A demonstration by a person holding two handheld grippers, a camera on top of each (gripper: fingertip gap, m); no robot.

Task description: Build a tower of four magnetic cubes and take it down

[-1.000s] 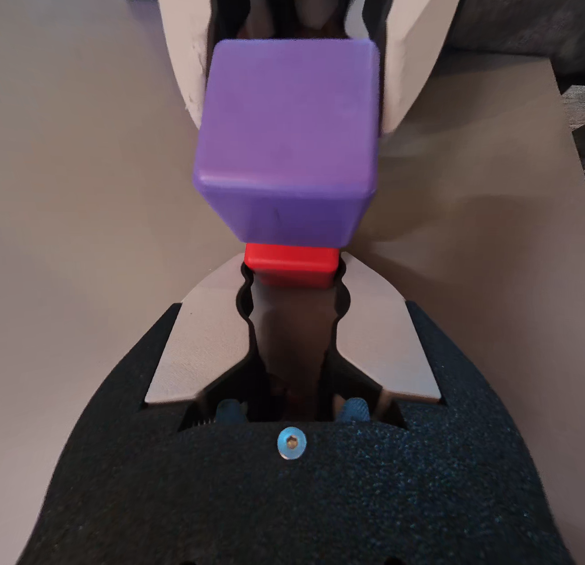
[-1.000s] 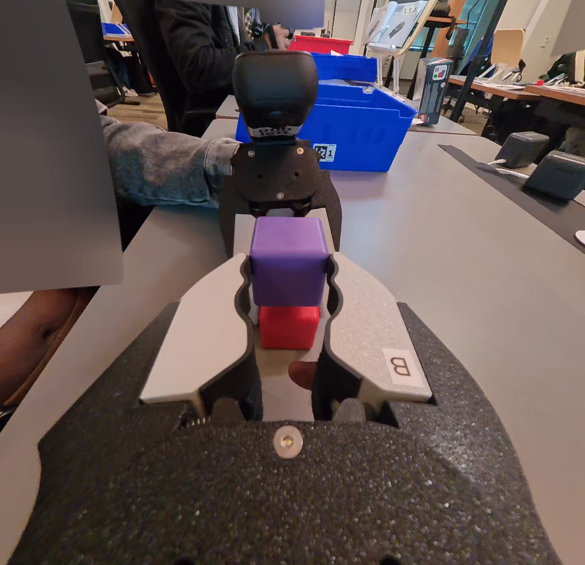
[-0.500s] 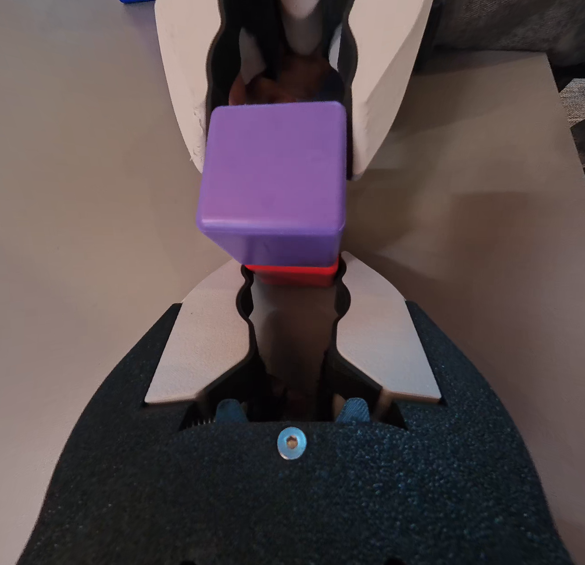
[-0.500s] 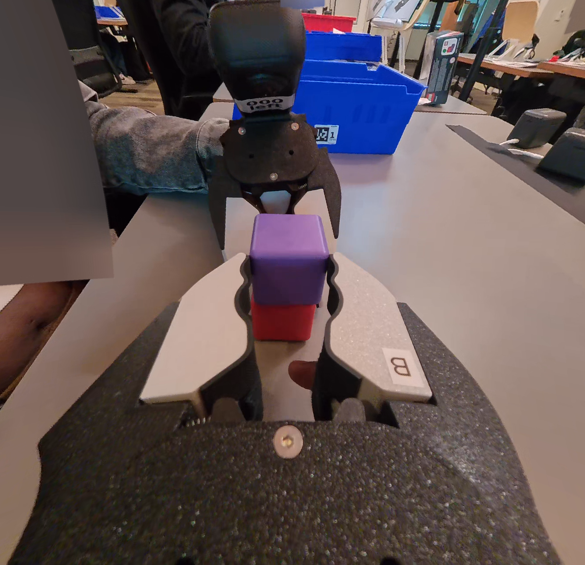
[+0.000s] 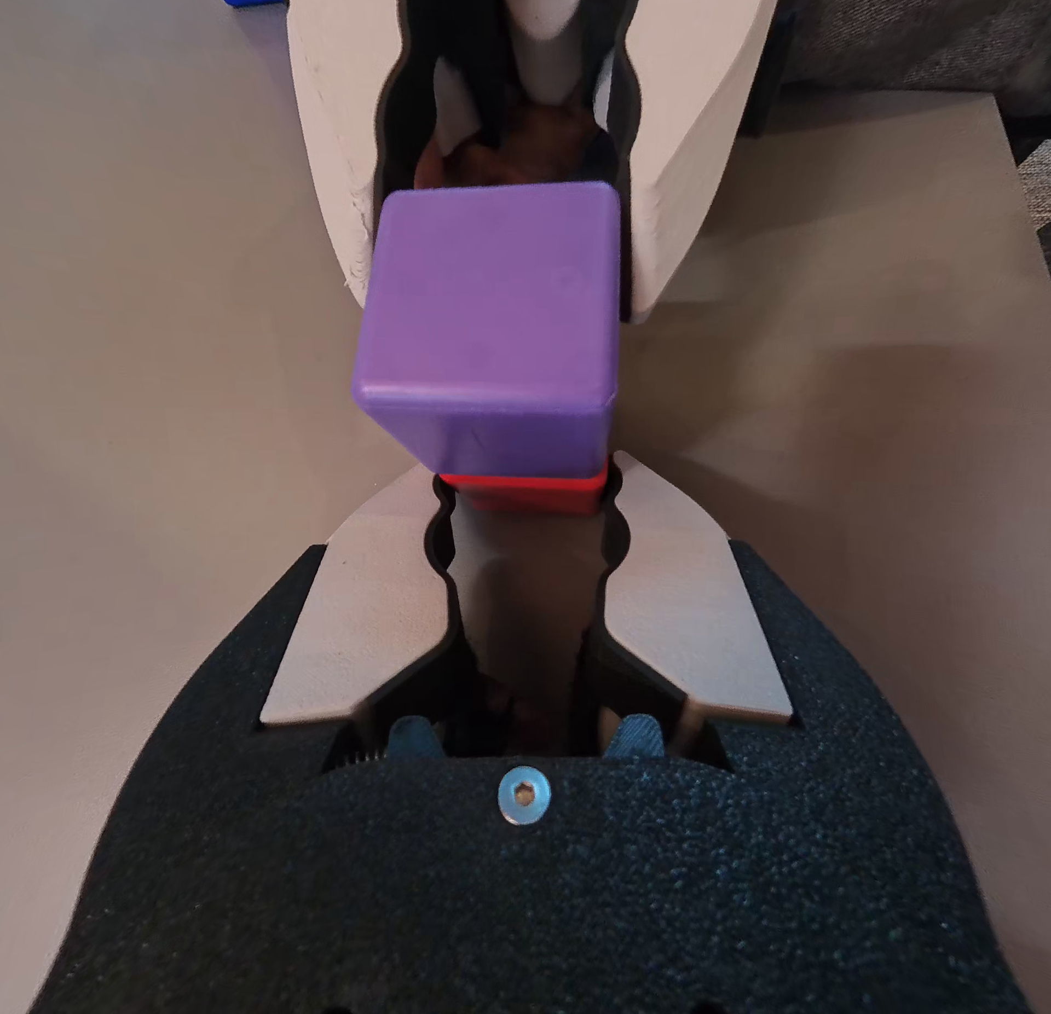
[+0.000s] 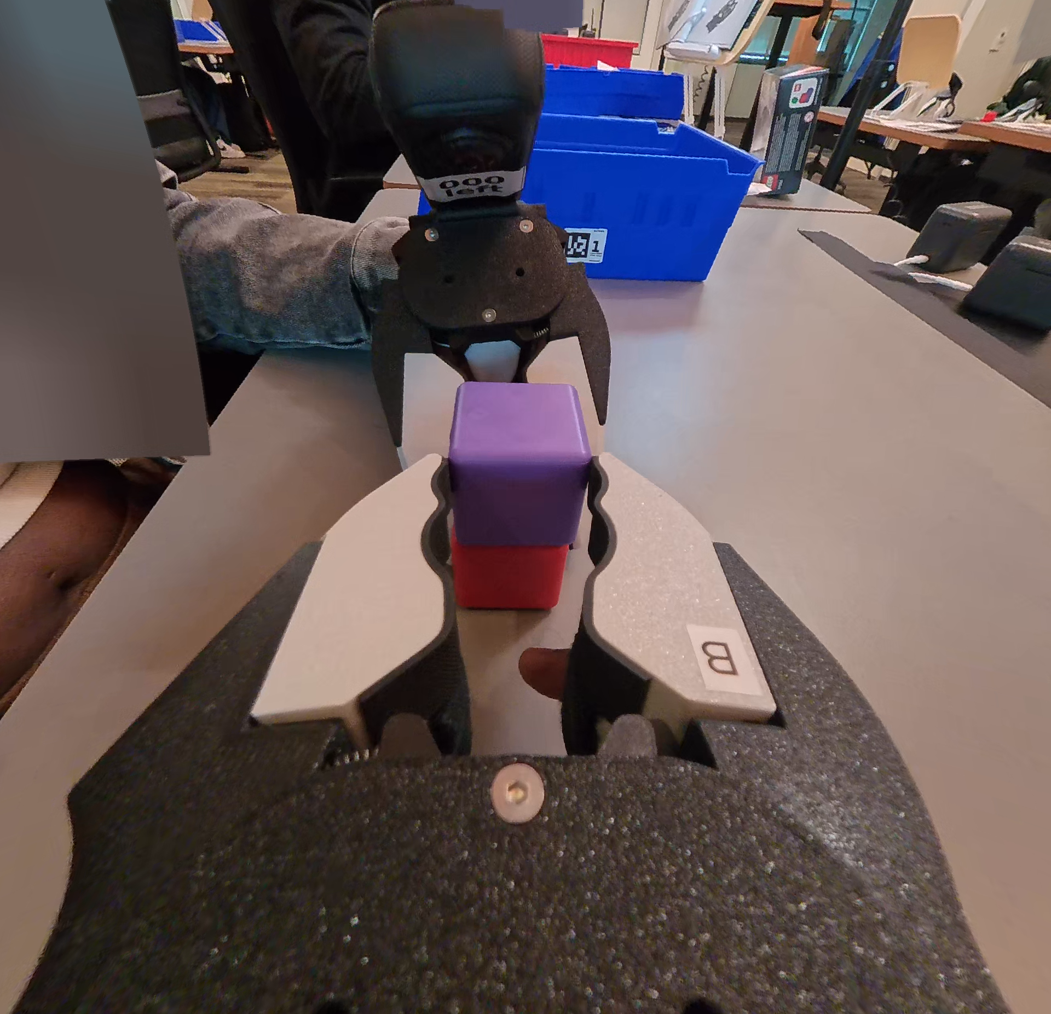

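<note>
- The purple cube (image 6: 518, 463) sits on top of the red cube (image 6: 508, 577) on the grey table (image 6: 796, 475)
- The right gripper (image 6: 517, 495) squeezes the purple cube from both sides
- The left gripper (image 5: 526, 483) squeezes the red cube at the bottom

There were two cubes, one purple cube (image 6: 518, 463) on one red cube (image 6: 506, 577), two tools, the left tool (image 6: 489, 435) and right tool (image 6: 517, 503), and two blue bins (image 6: 637, 202).
</note>
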